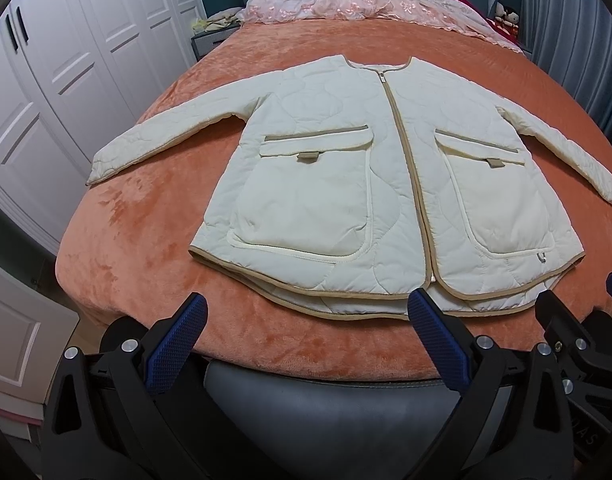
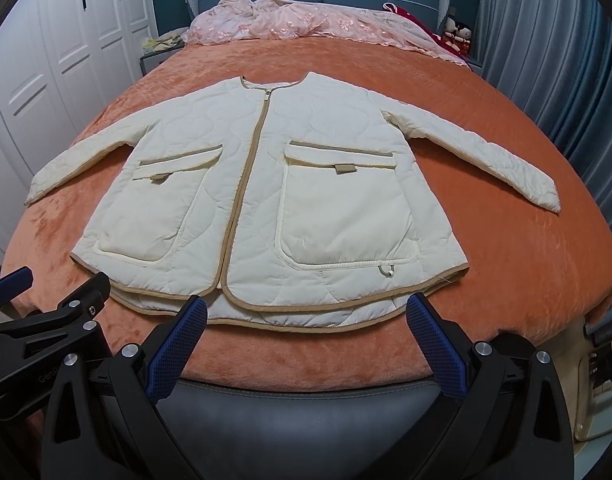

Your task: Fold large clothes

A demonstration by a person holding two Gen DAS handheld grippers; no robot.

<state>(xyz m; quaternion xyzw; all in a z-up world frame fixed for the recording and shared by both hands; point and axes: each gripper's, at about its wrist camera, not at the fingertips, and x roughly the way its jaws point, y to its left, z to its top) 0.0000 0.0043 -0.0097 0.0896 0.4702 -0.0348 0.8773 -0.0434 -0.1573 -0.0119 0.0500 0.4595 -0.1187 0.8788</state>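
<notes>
**Jacket laid out, no fold made yet**

The cream quilted jacket [image 1: 345,184] lay flat, front side up, in the middle of the orange bedspread [image 1: 138,248], zipped shut to the neck. Both sleeves were spread out and angled down to either side, the left sleeve [image 1: 154,140] and the right sleeve [image 2: 485,160] each resting flat on the cover. The two big patch pockets faced up and the tan-trimmed hem [image 2: 306,312] lay nearest me, with the longer back panel showing below the front edge. I judged the task to be at its very start: the garment was smoothed and squared, but no sleeve had been brought in and the body had not been doubled over. All the folding was left to do.

My left gripper [image 1: 306,320] hung over the near edge of the bed with its jaws spread wide, one blue pad [image 1: 178,344] over bare bedspread and the other just at the hem by the zip's lower end; nothing was between them. My right gripper [image 2: 306,320] was likewise wide apart and empty, its tips just short of the hem on the right half. In the left wrist view its fingers showed close alongside the left one.
</notes>
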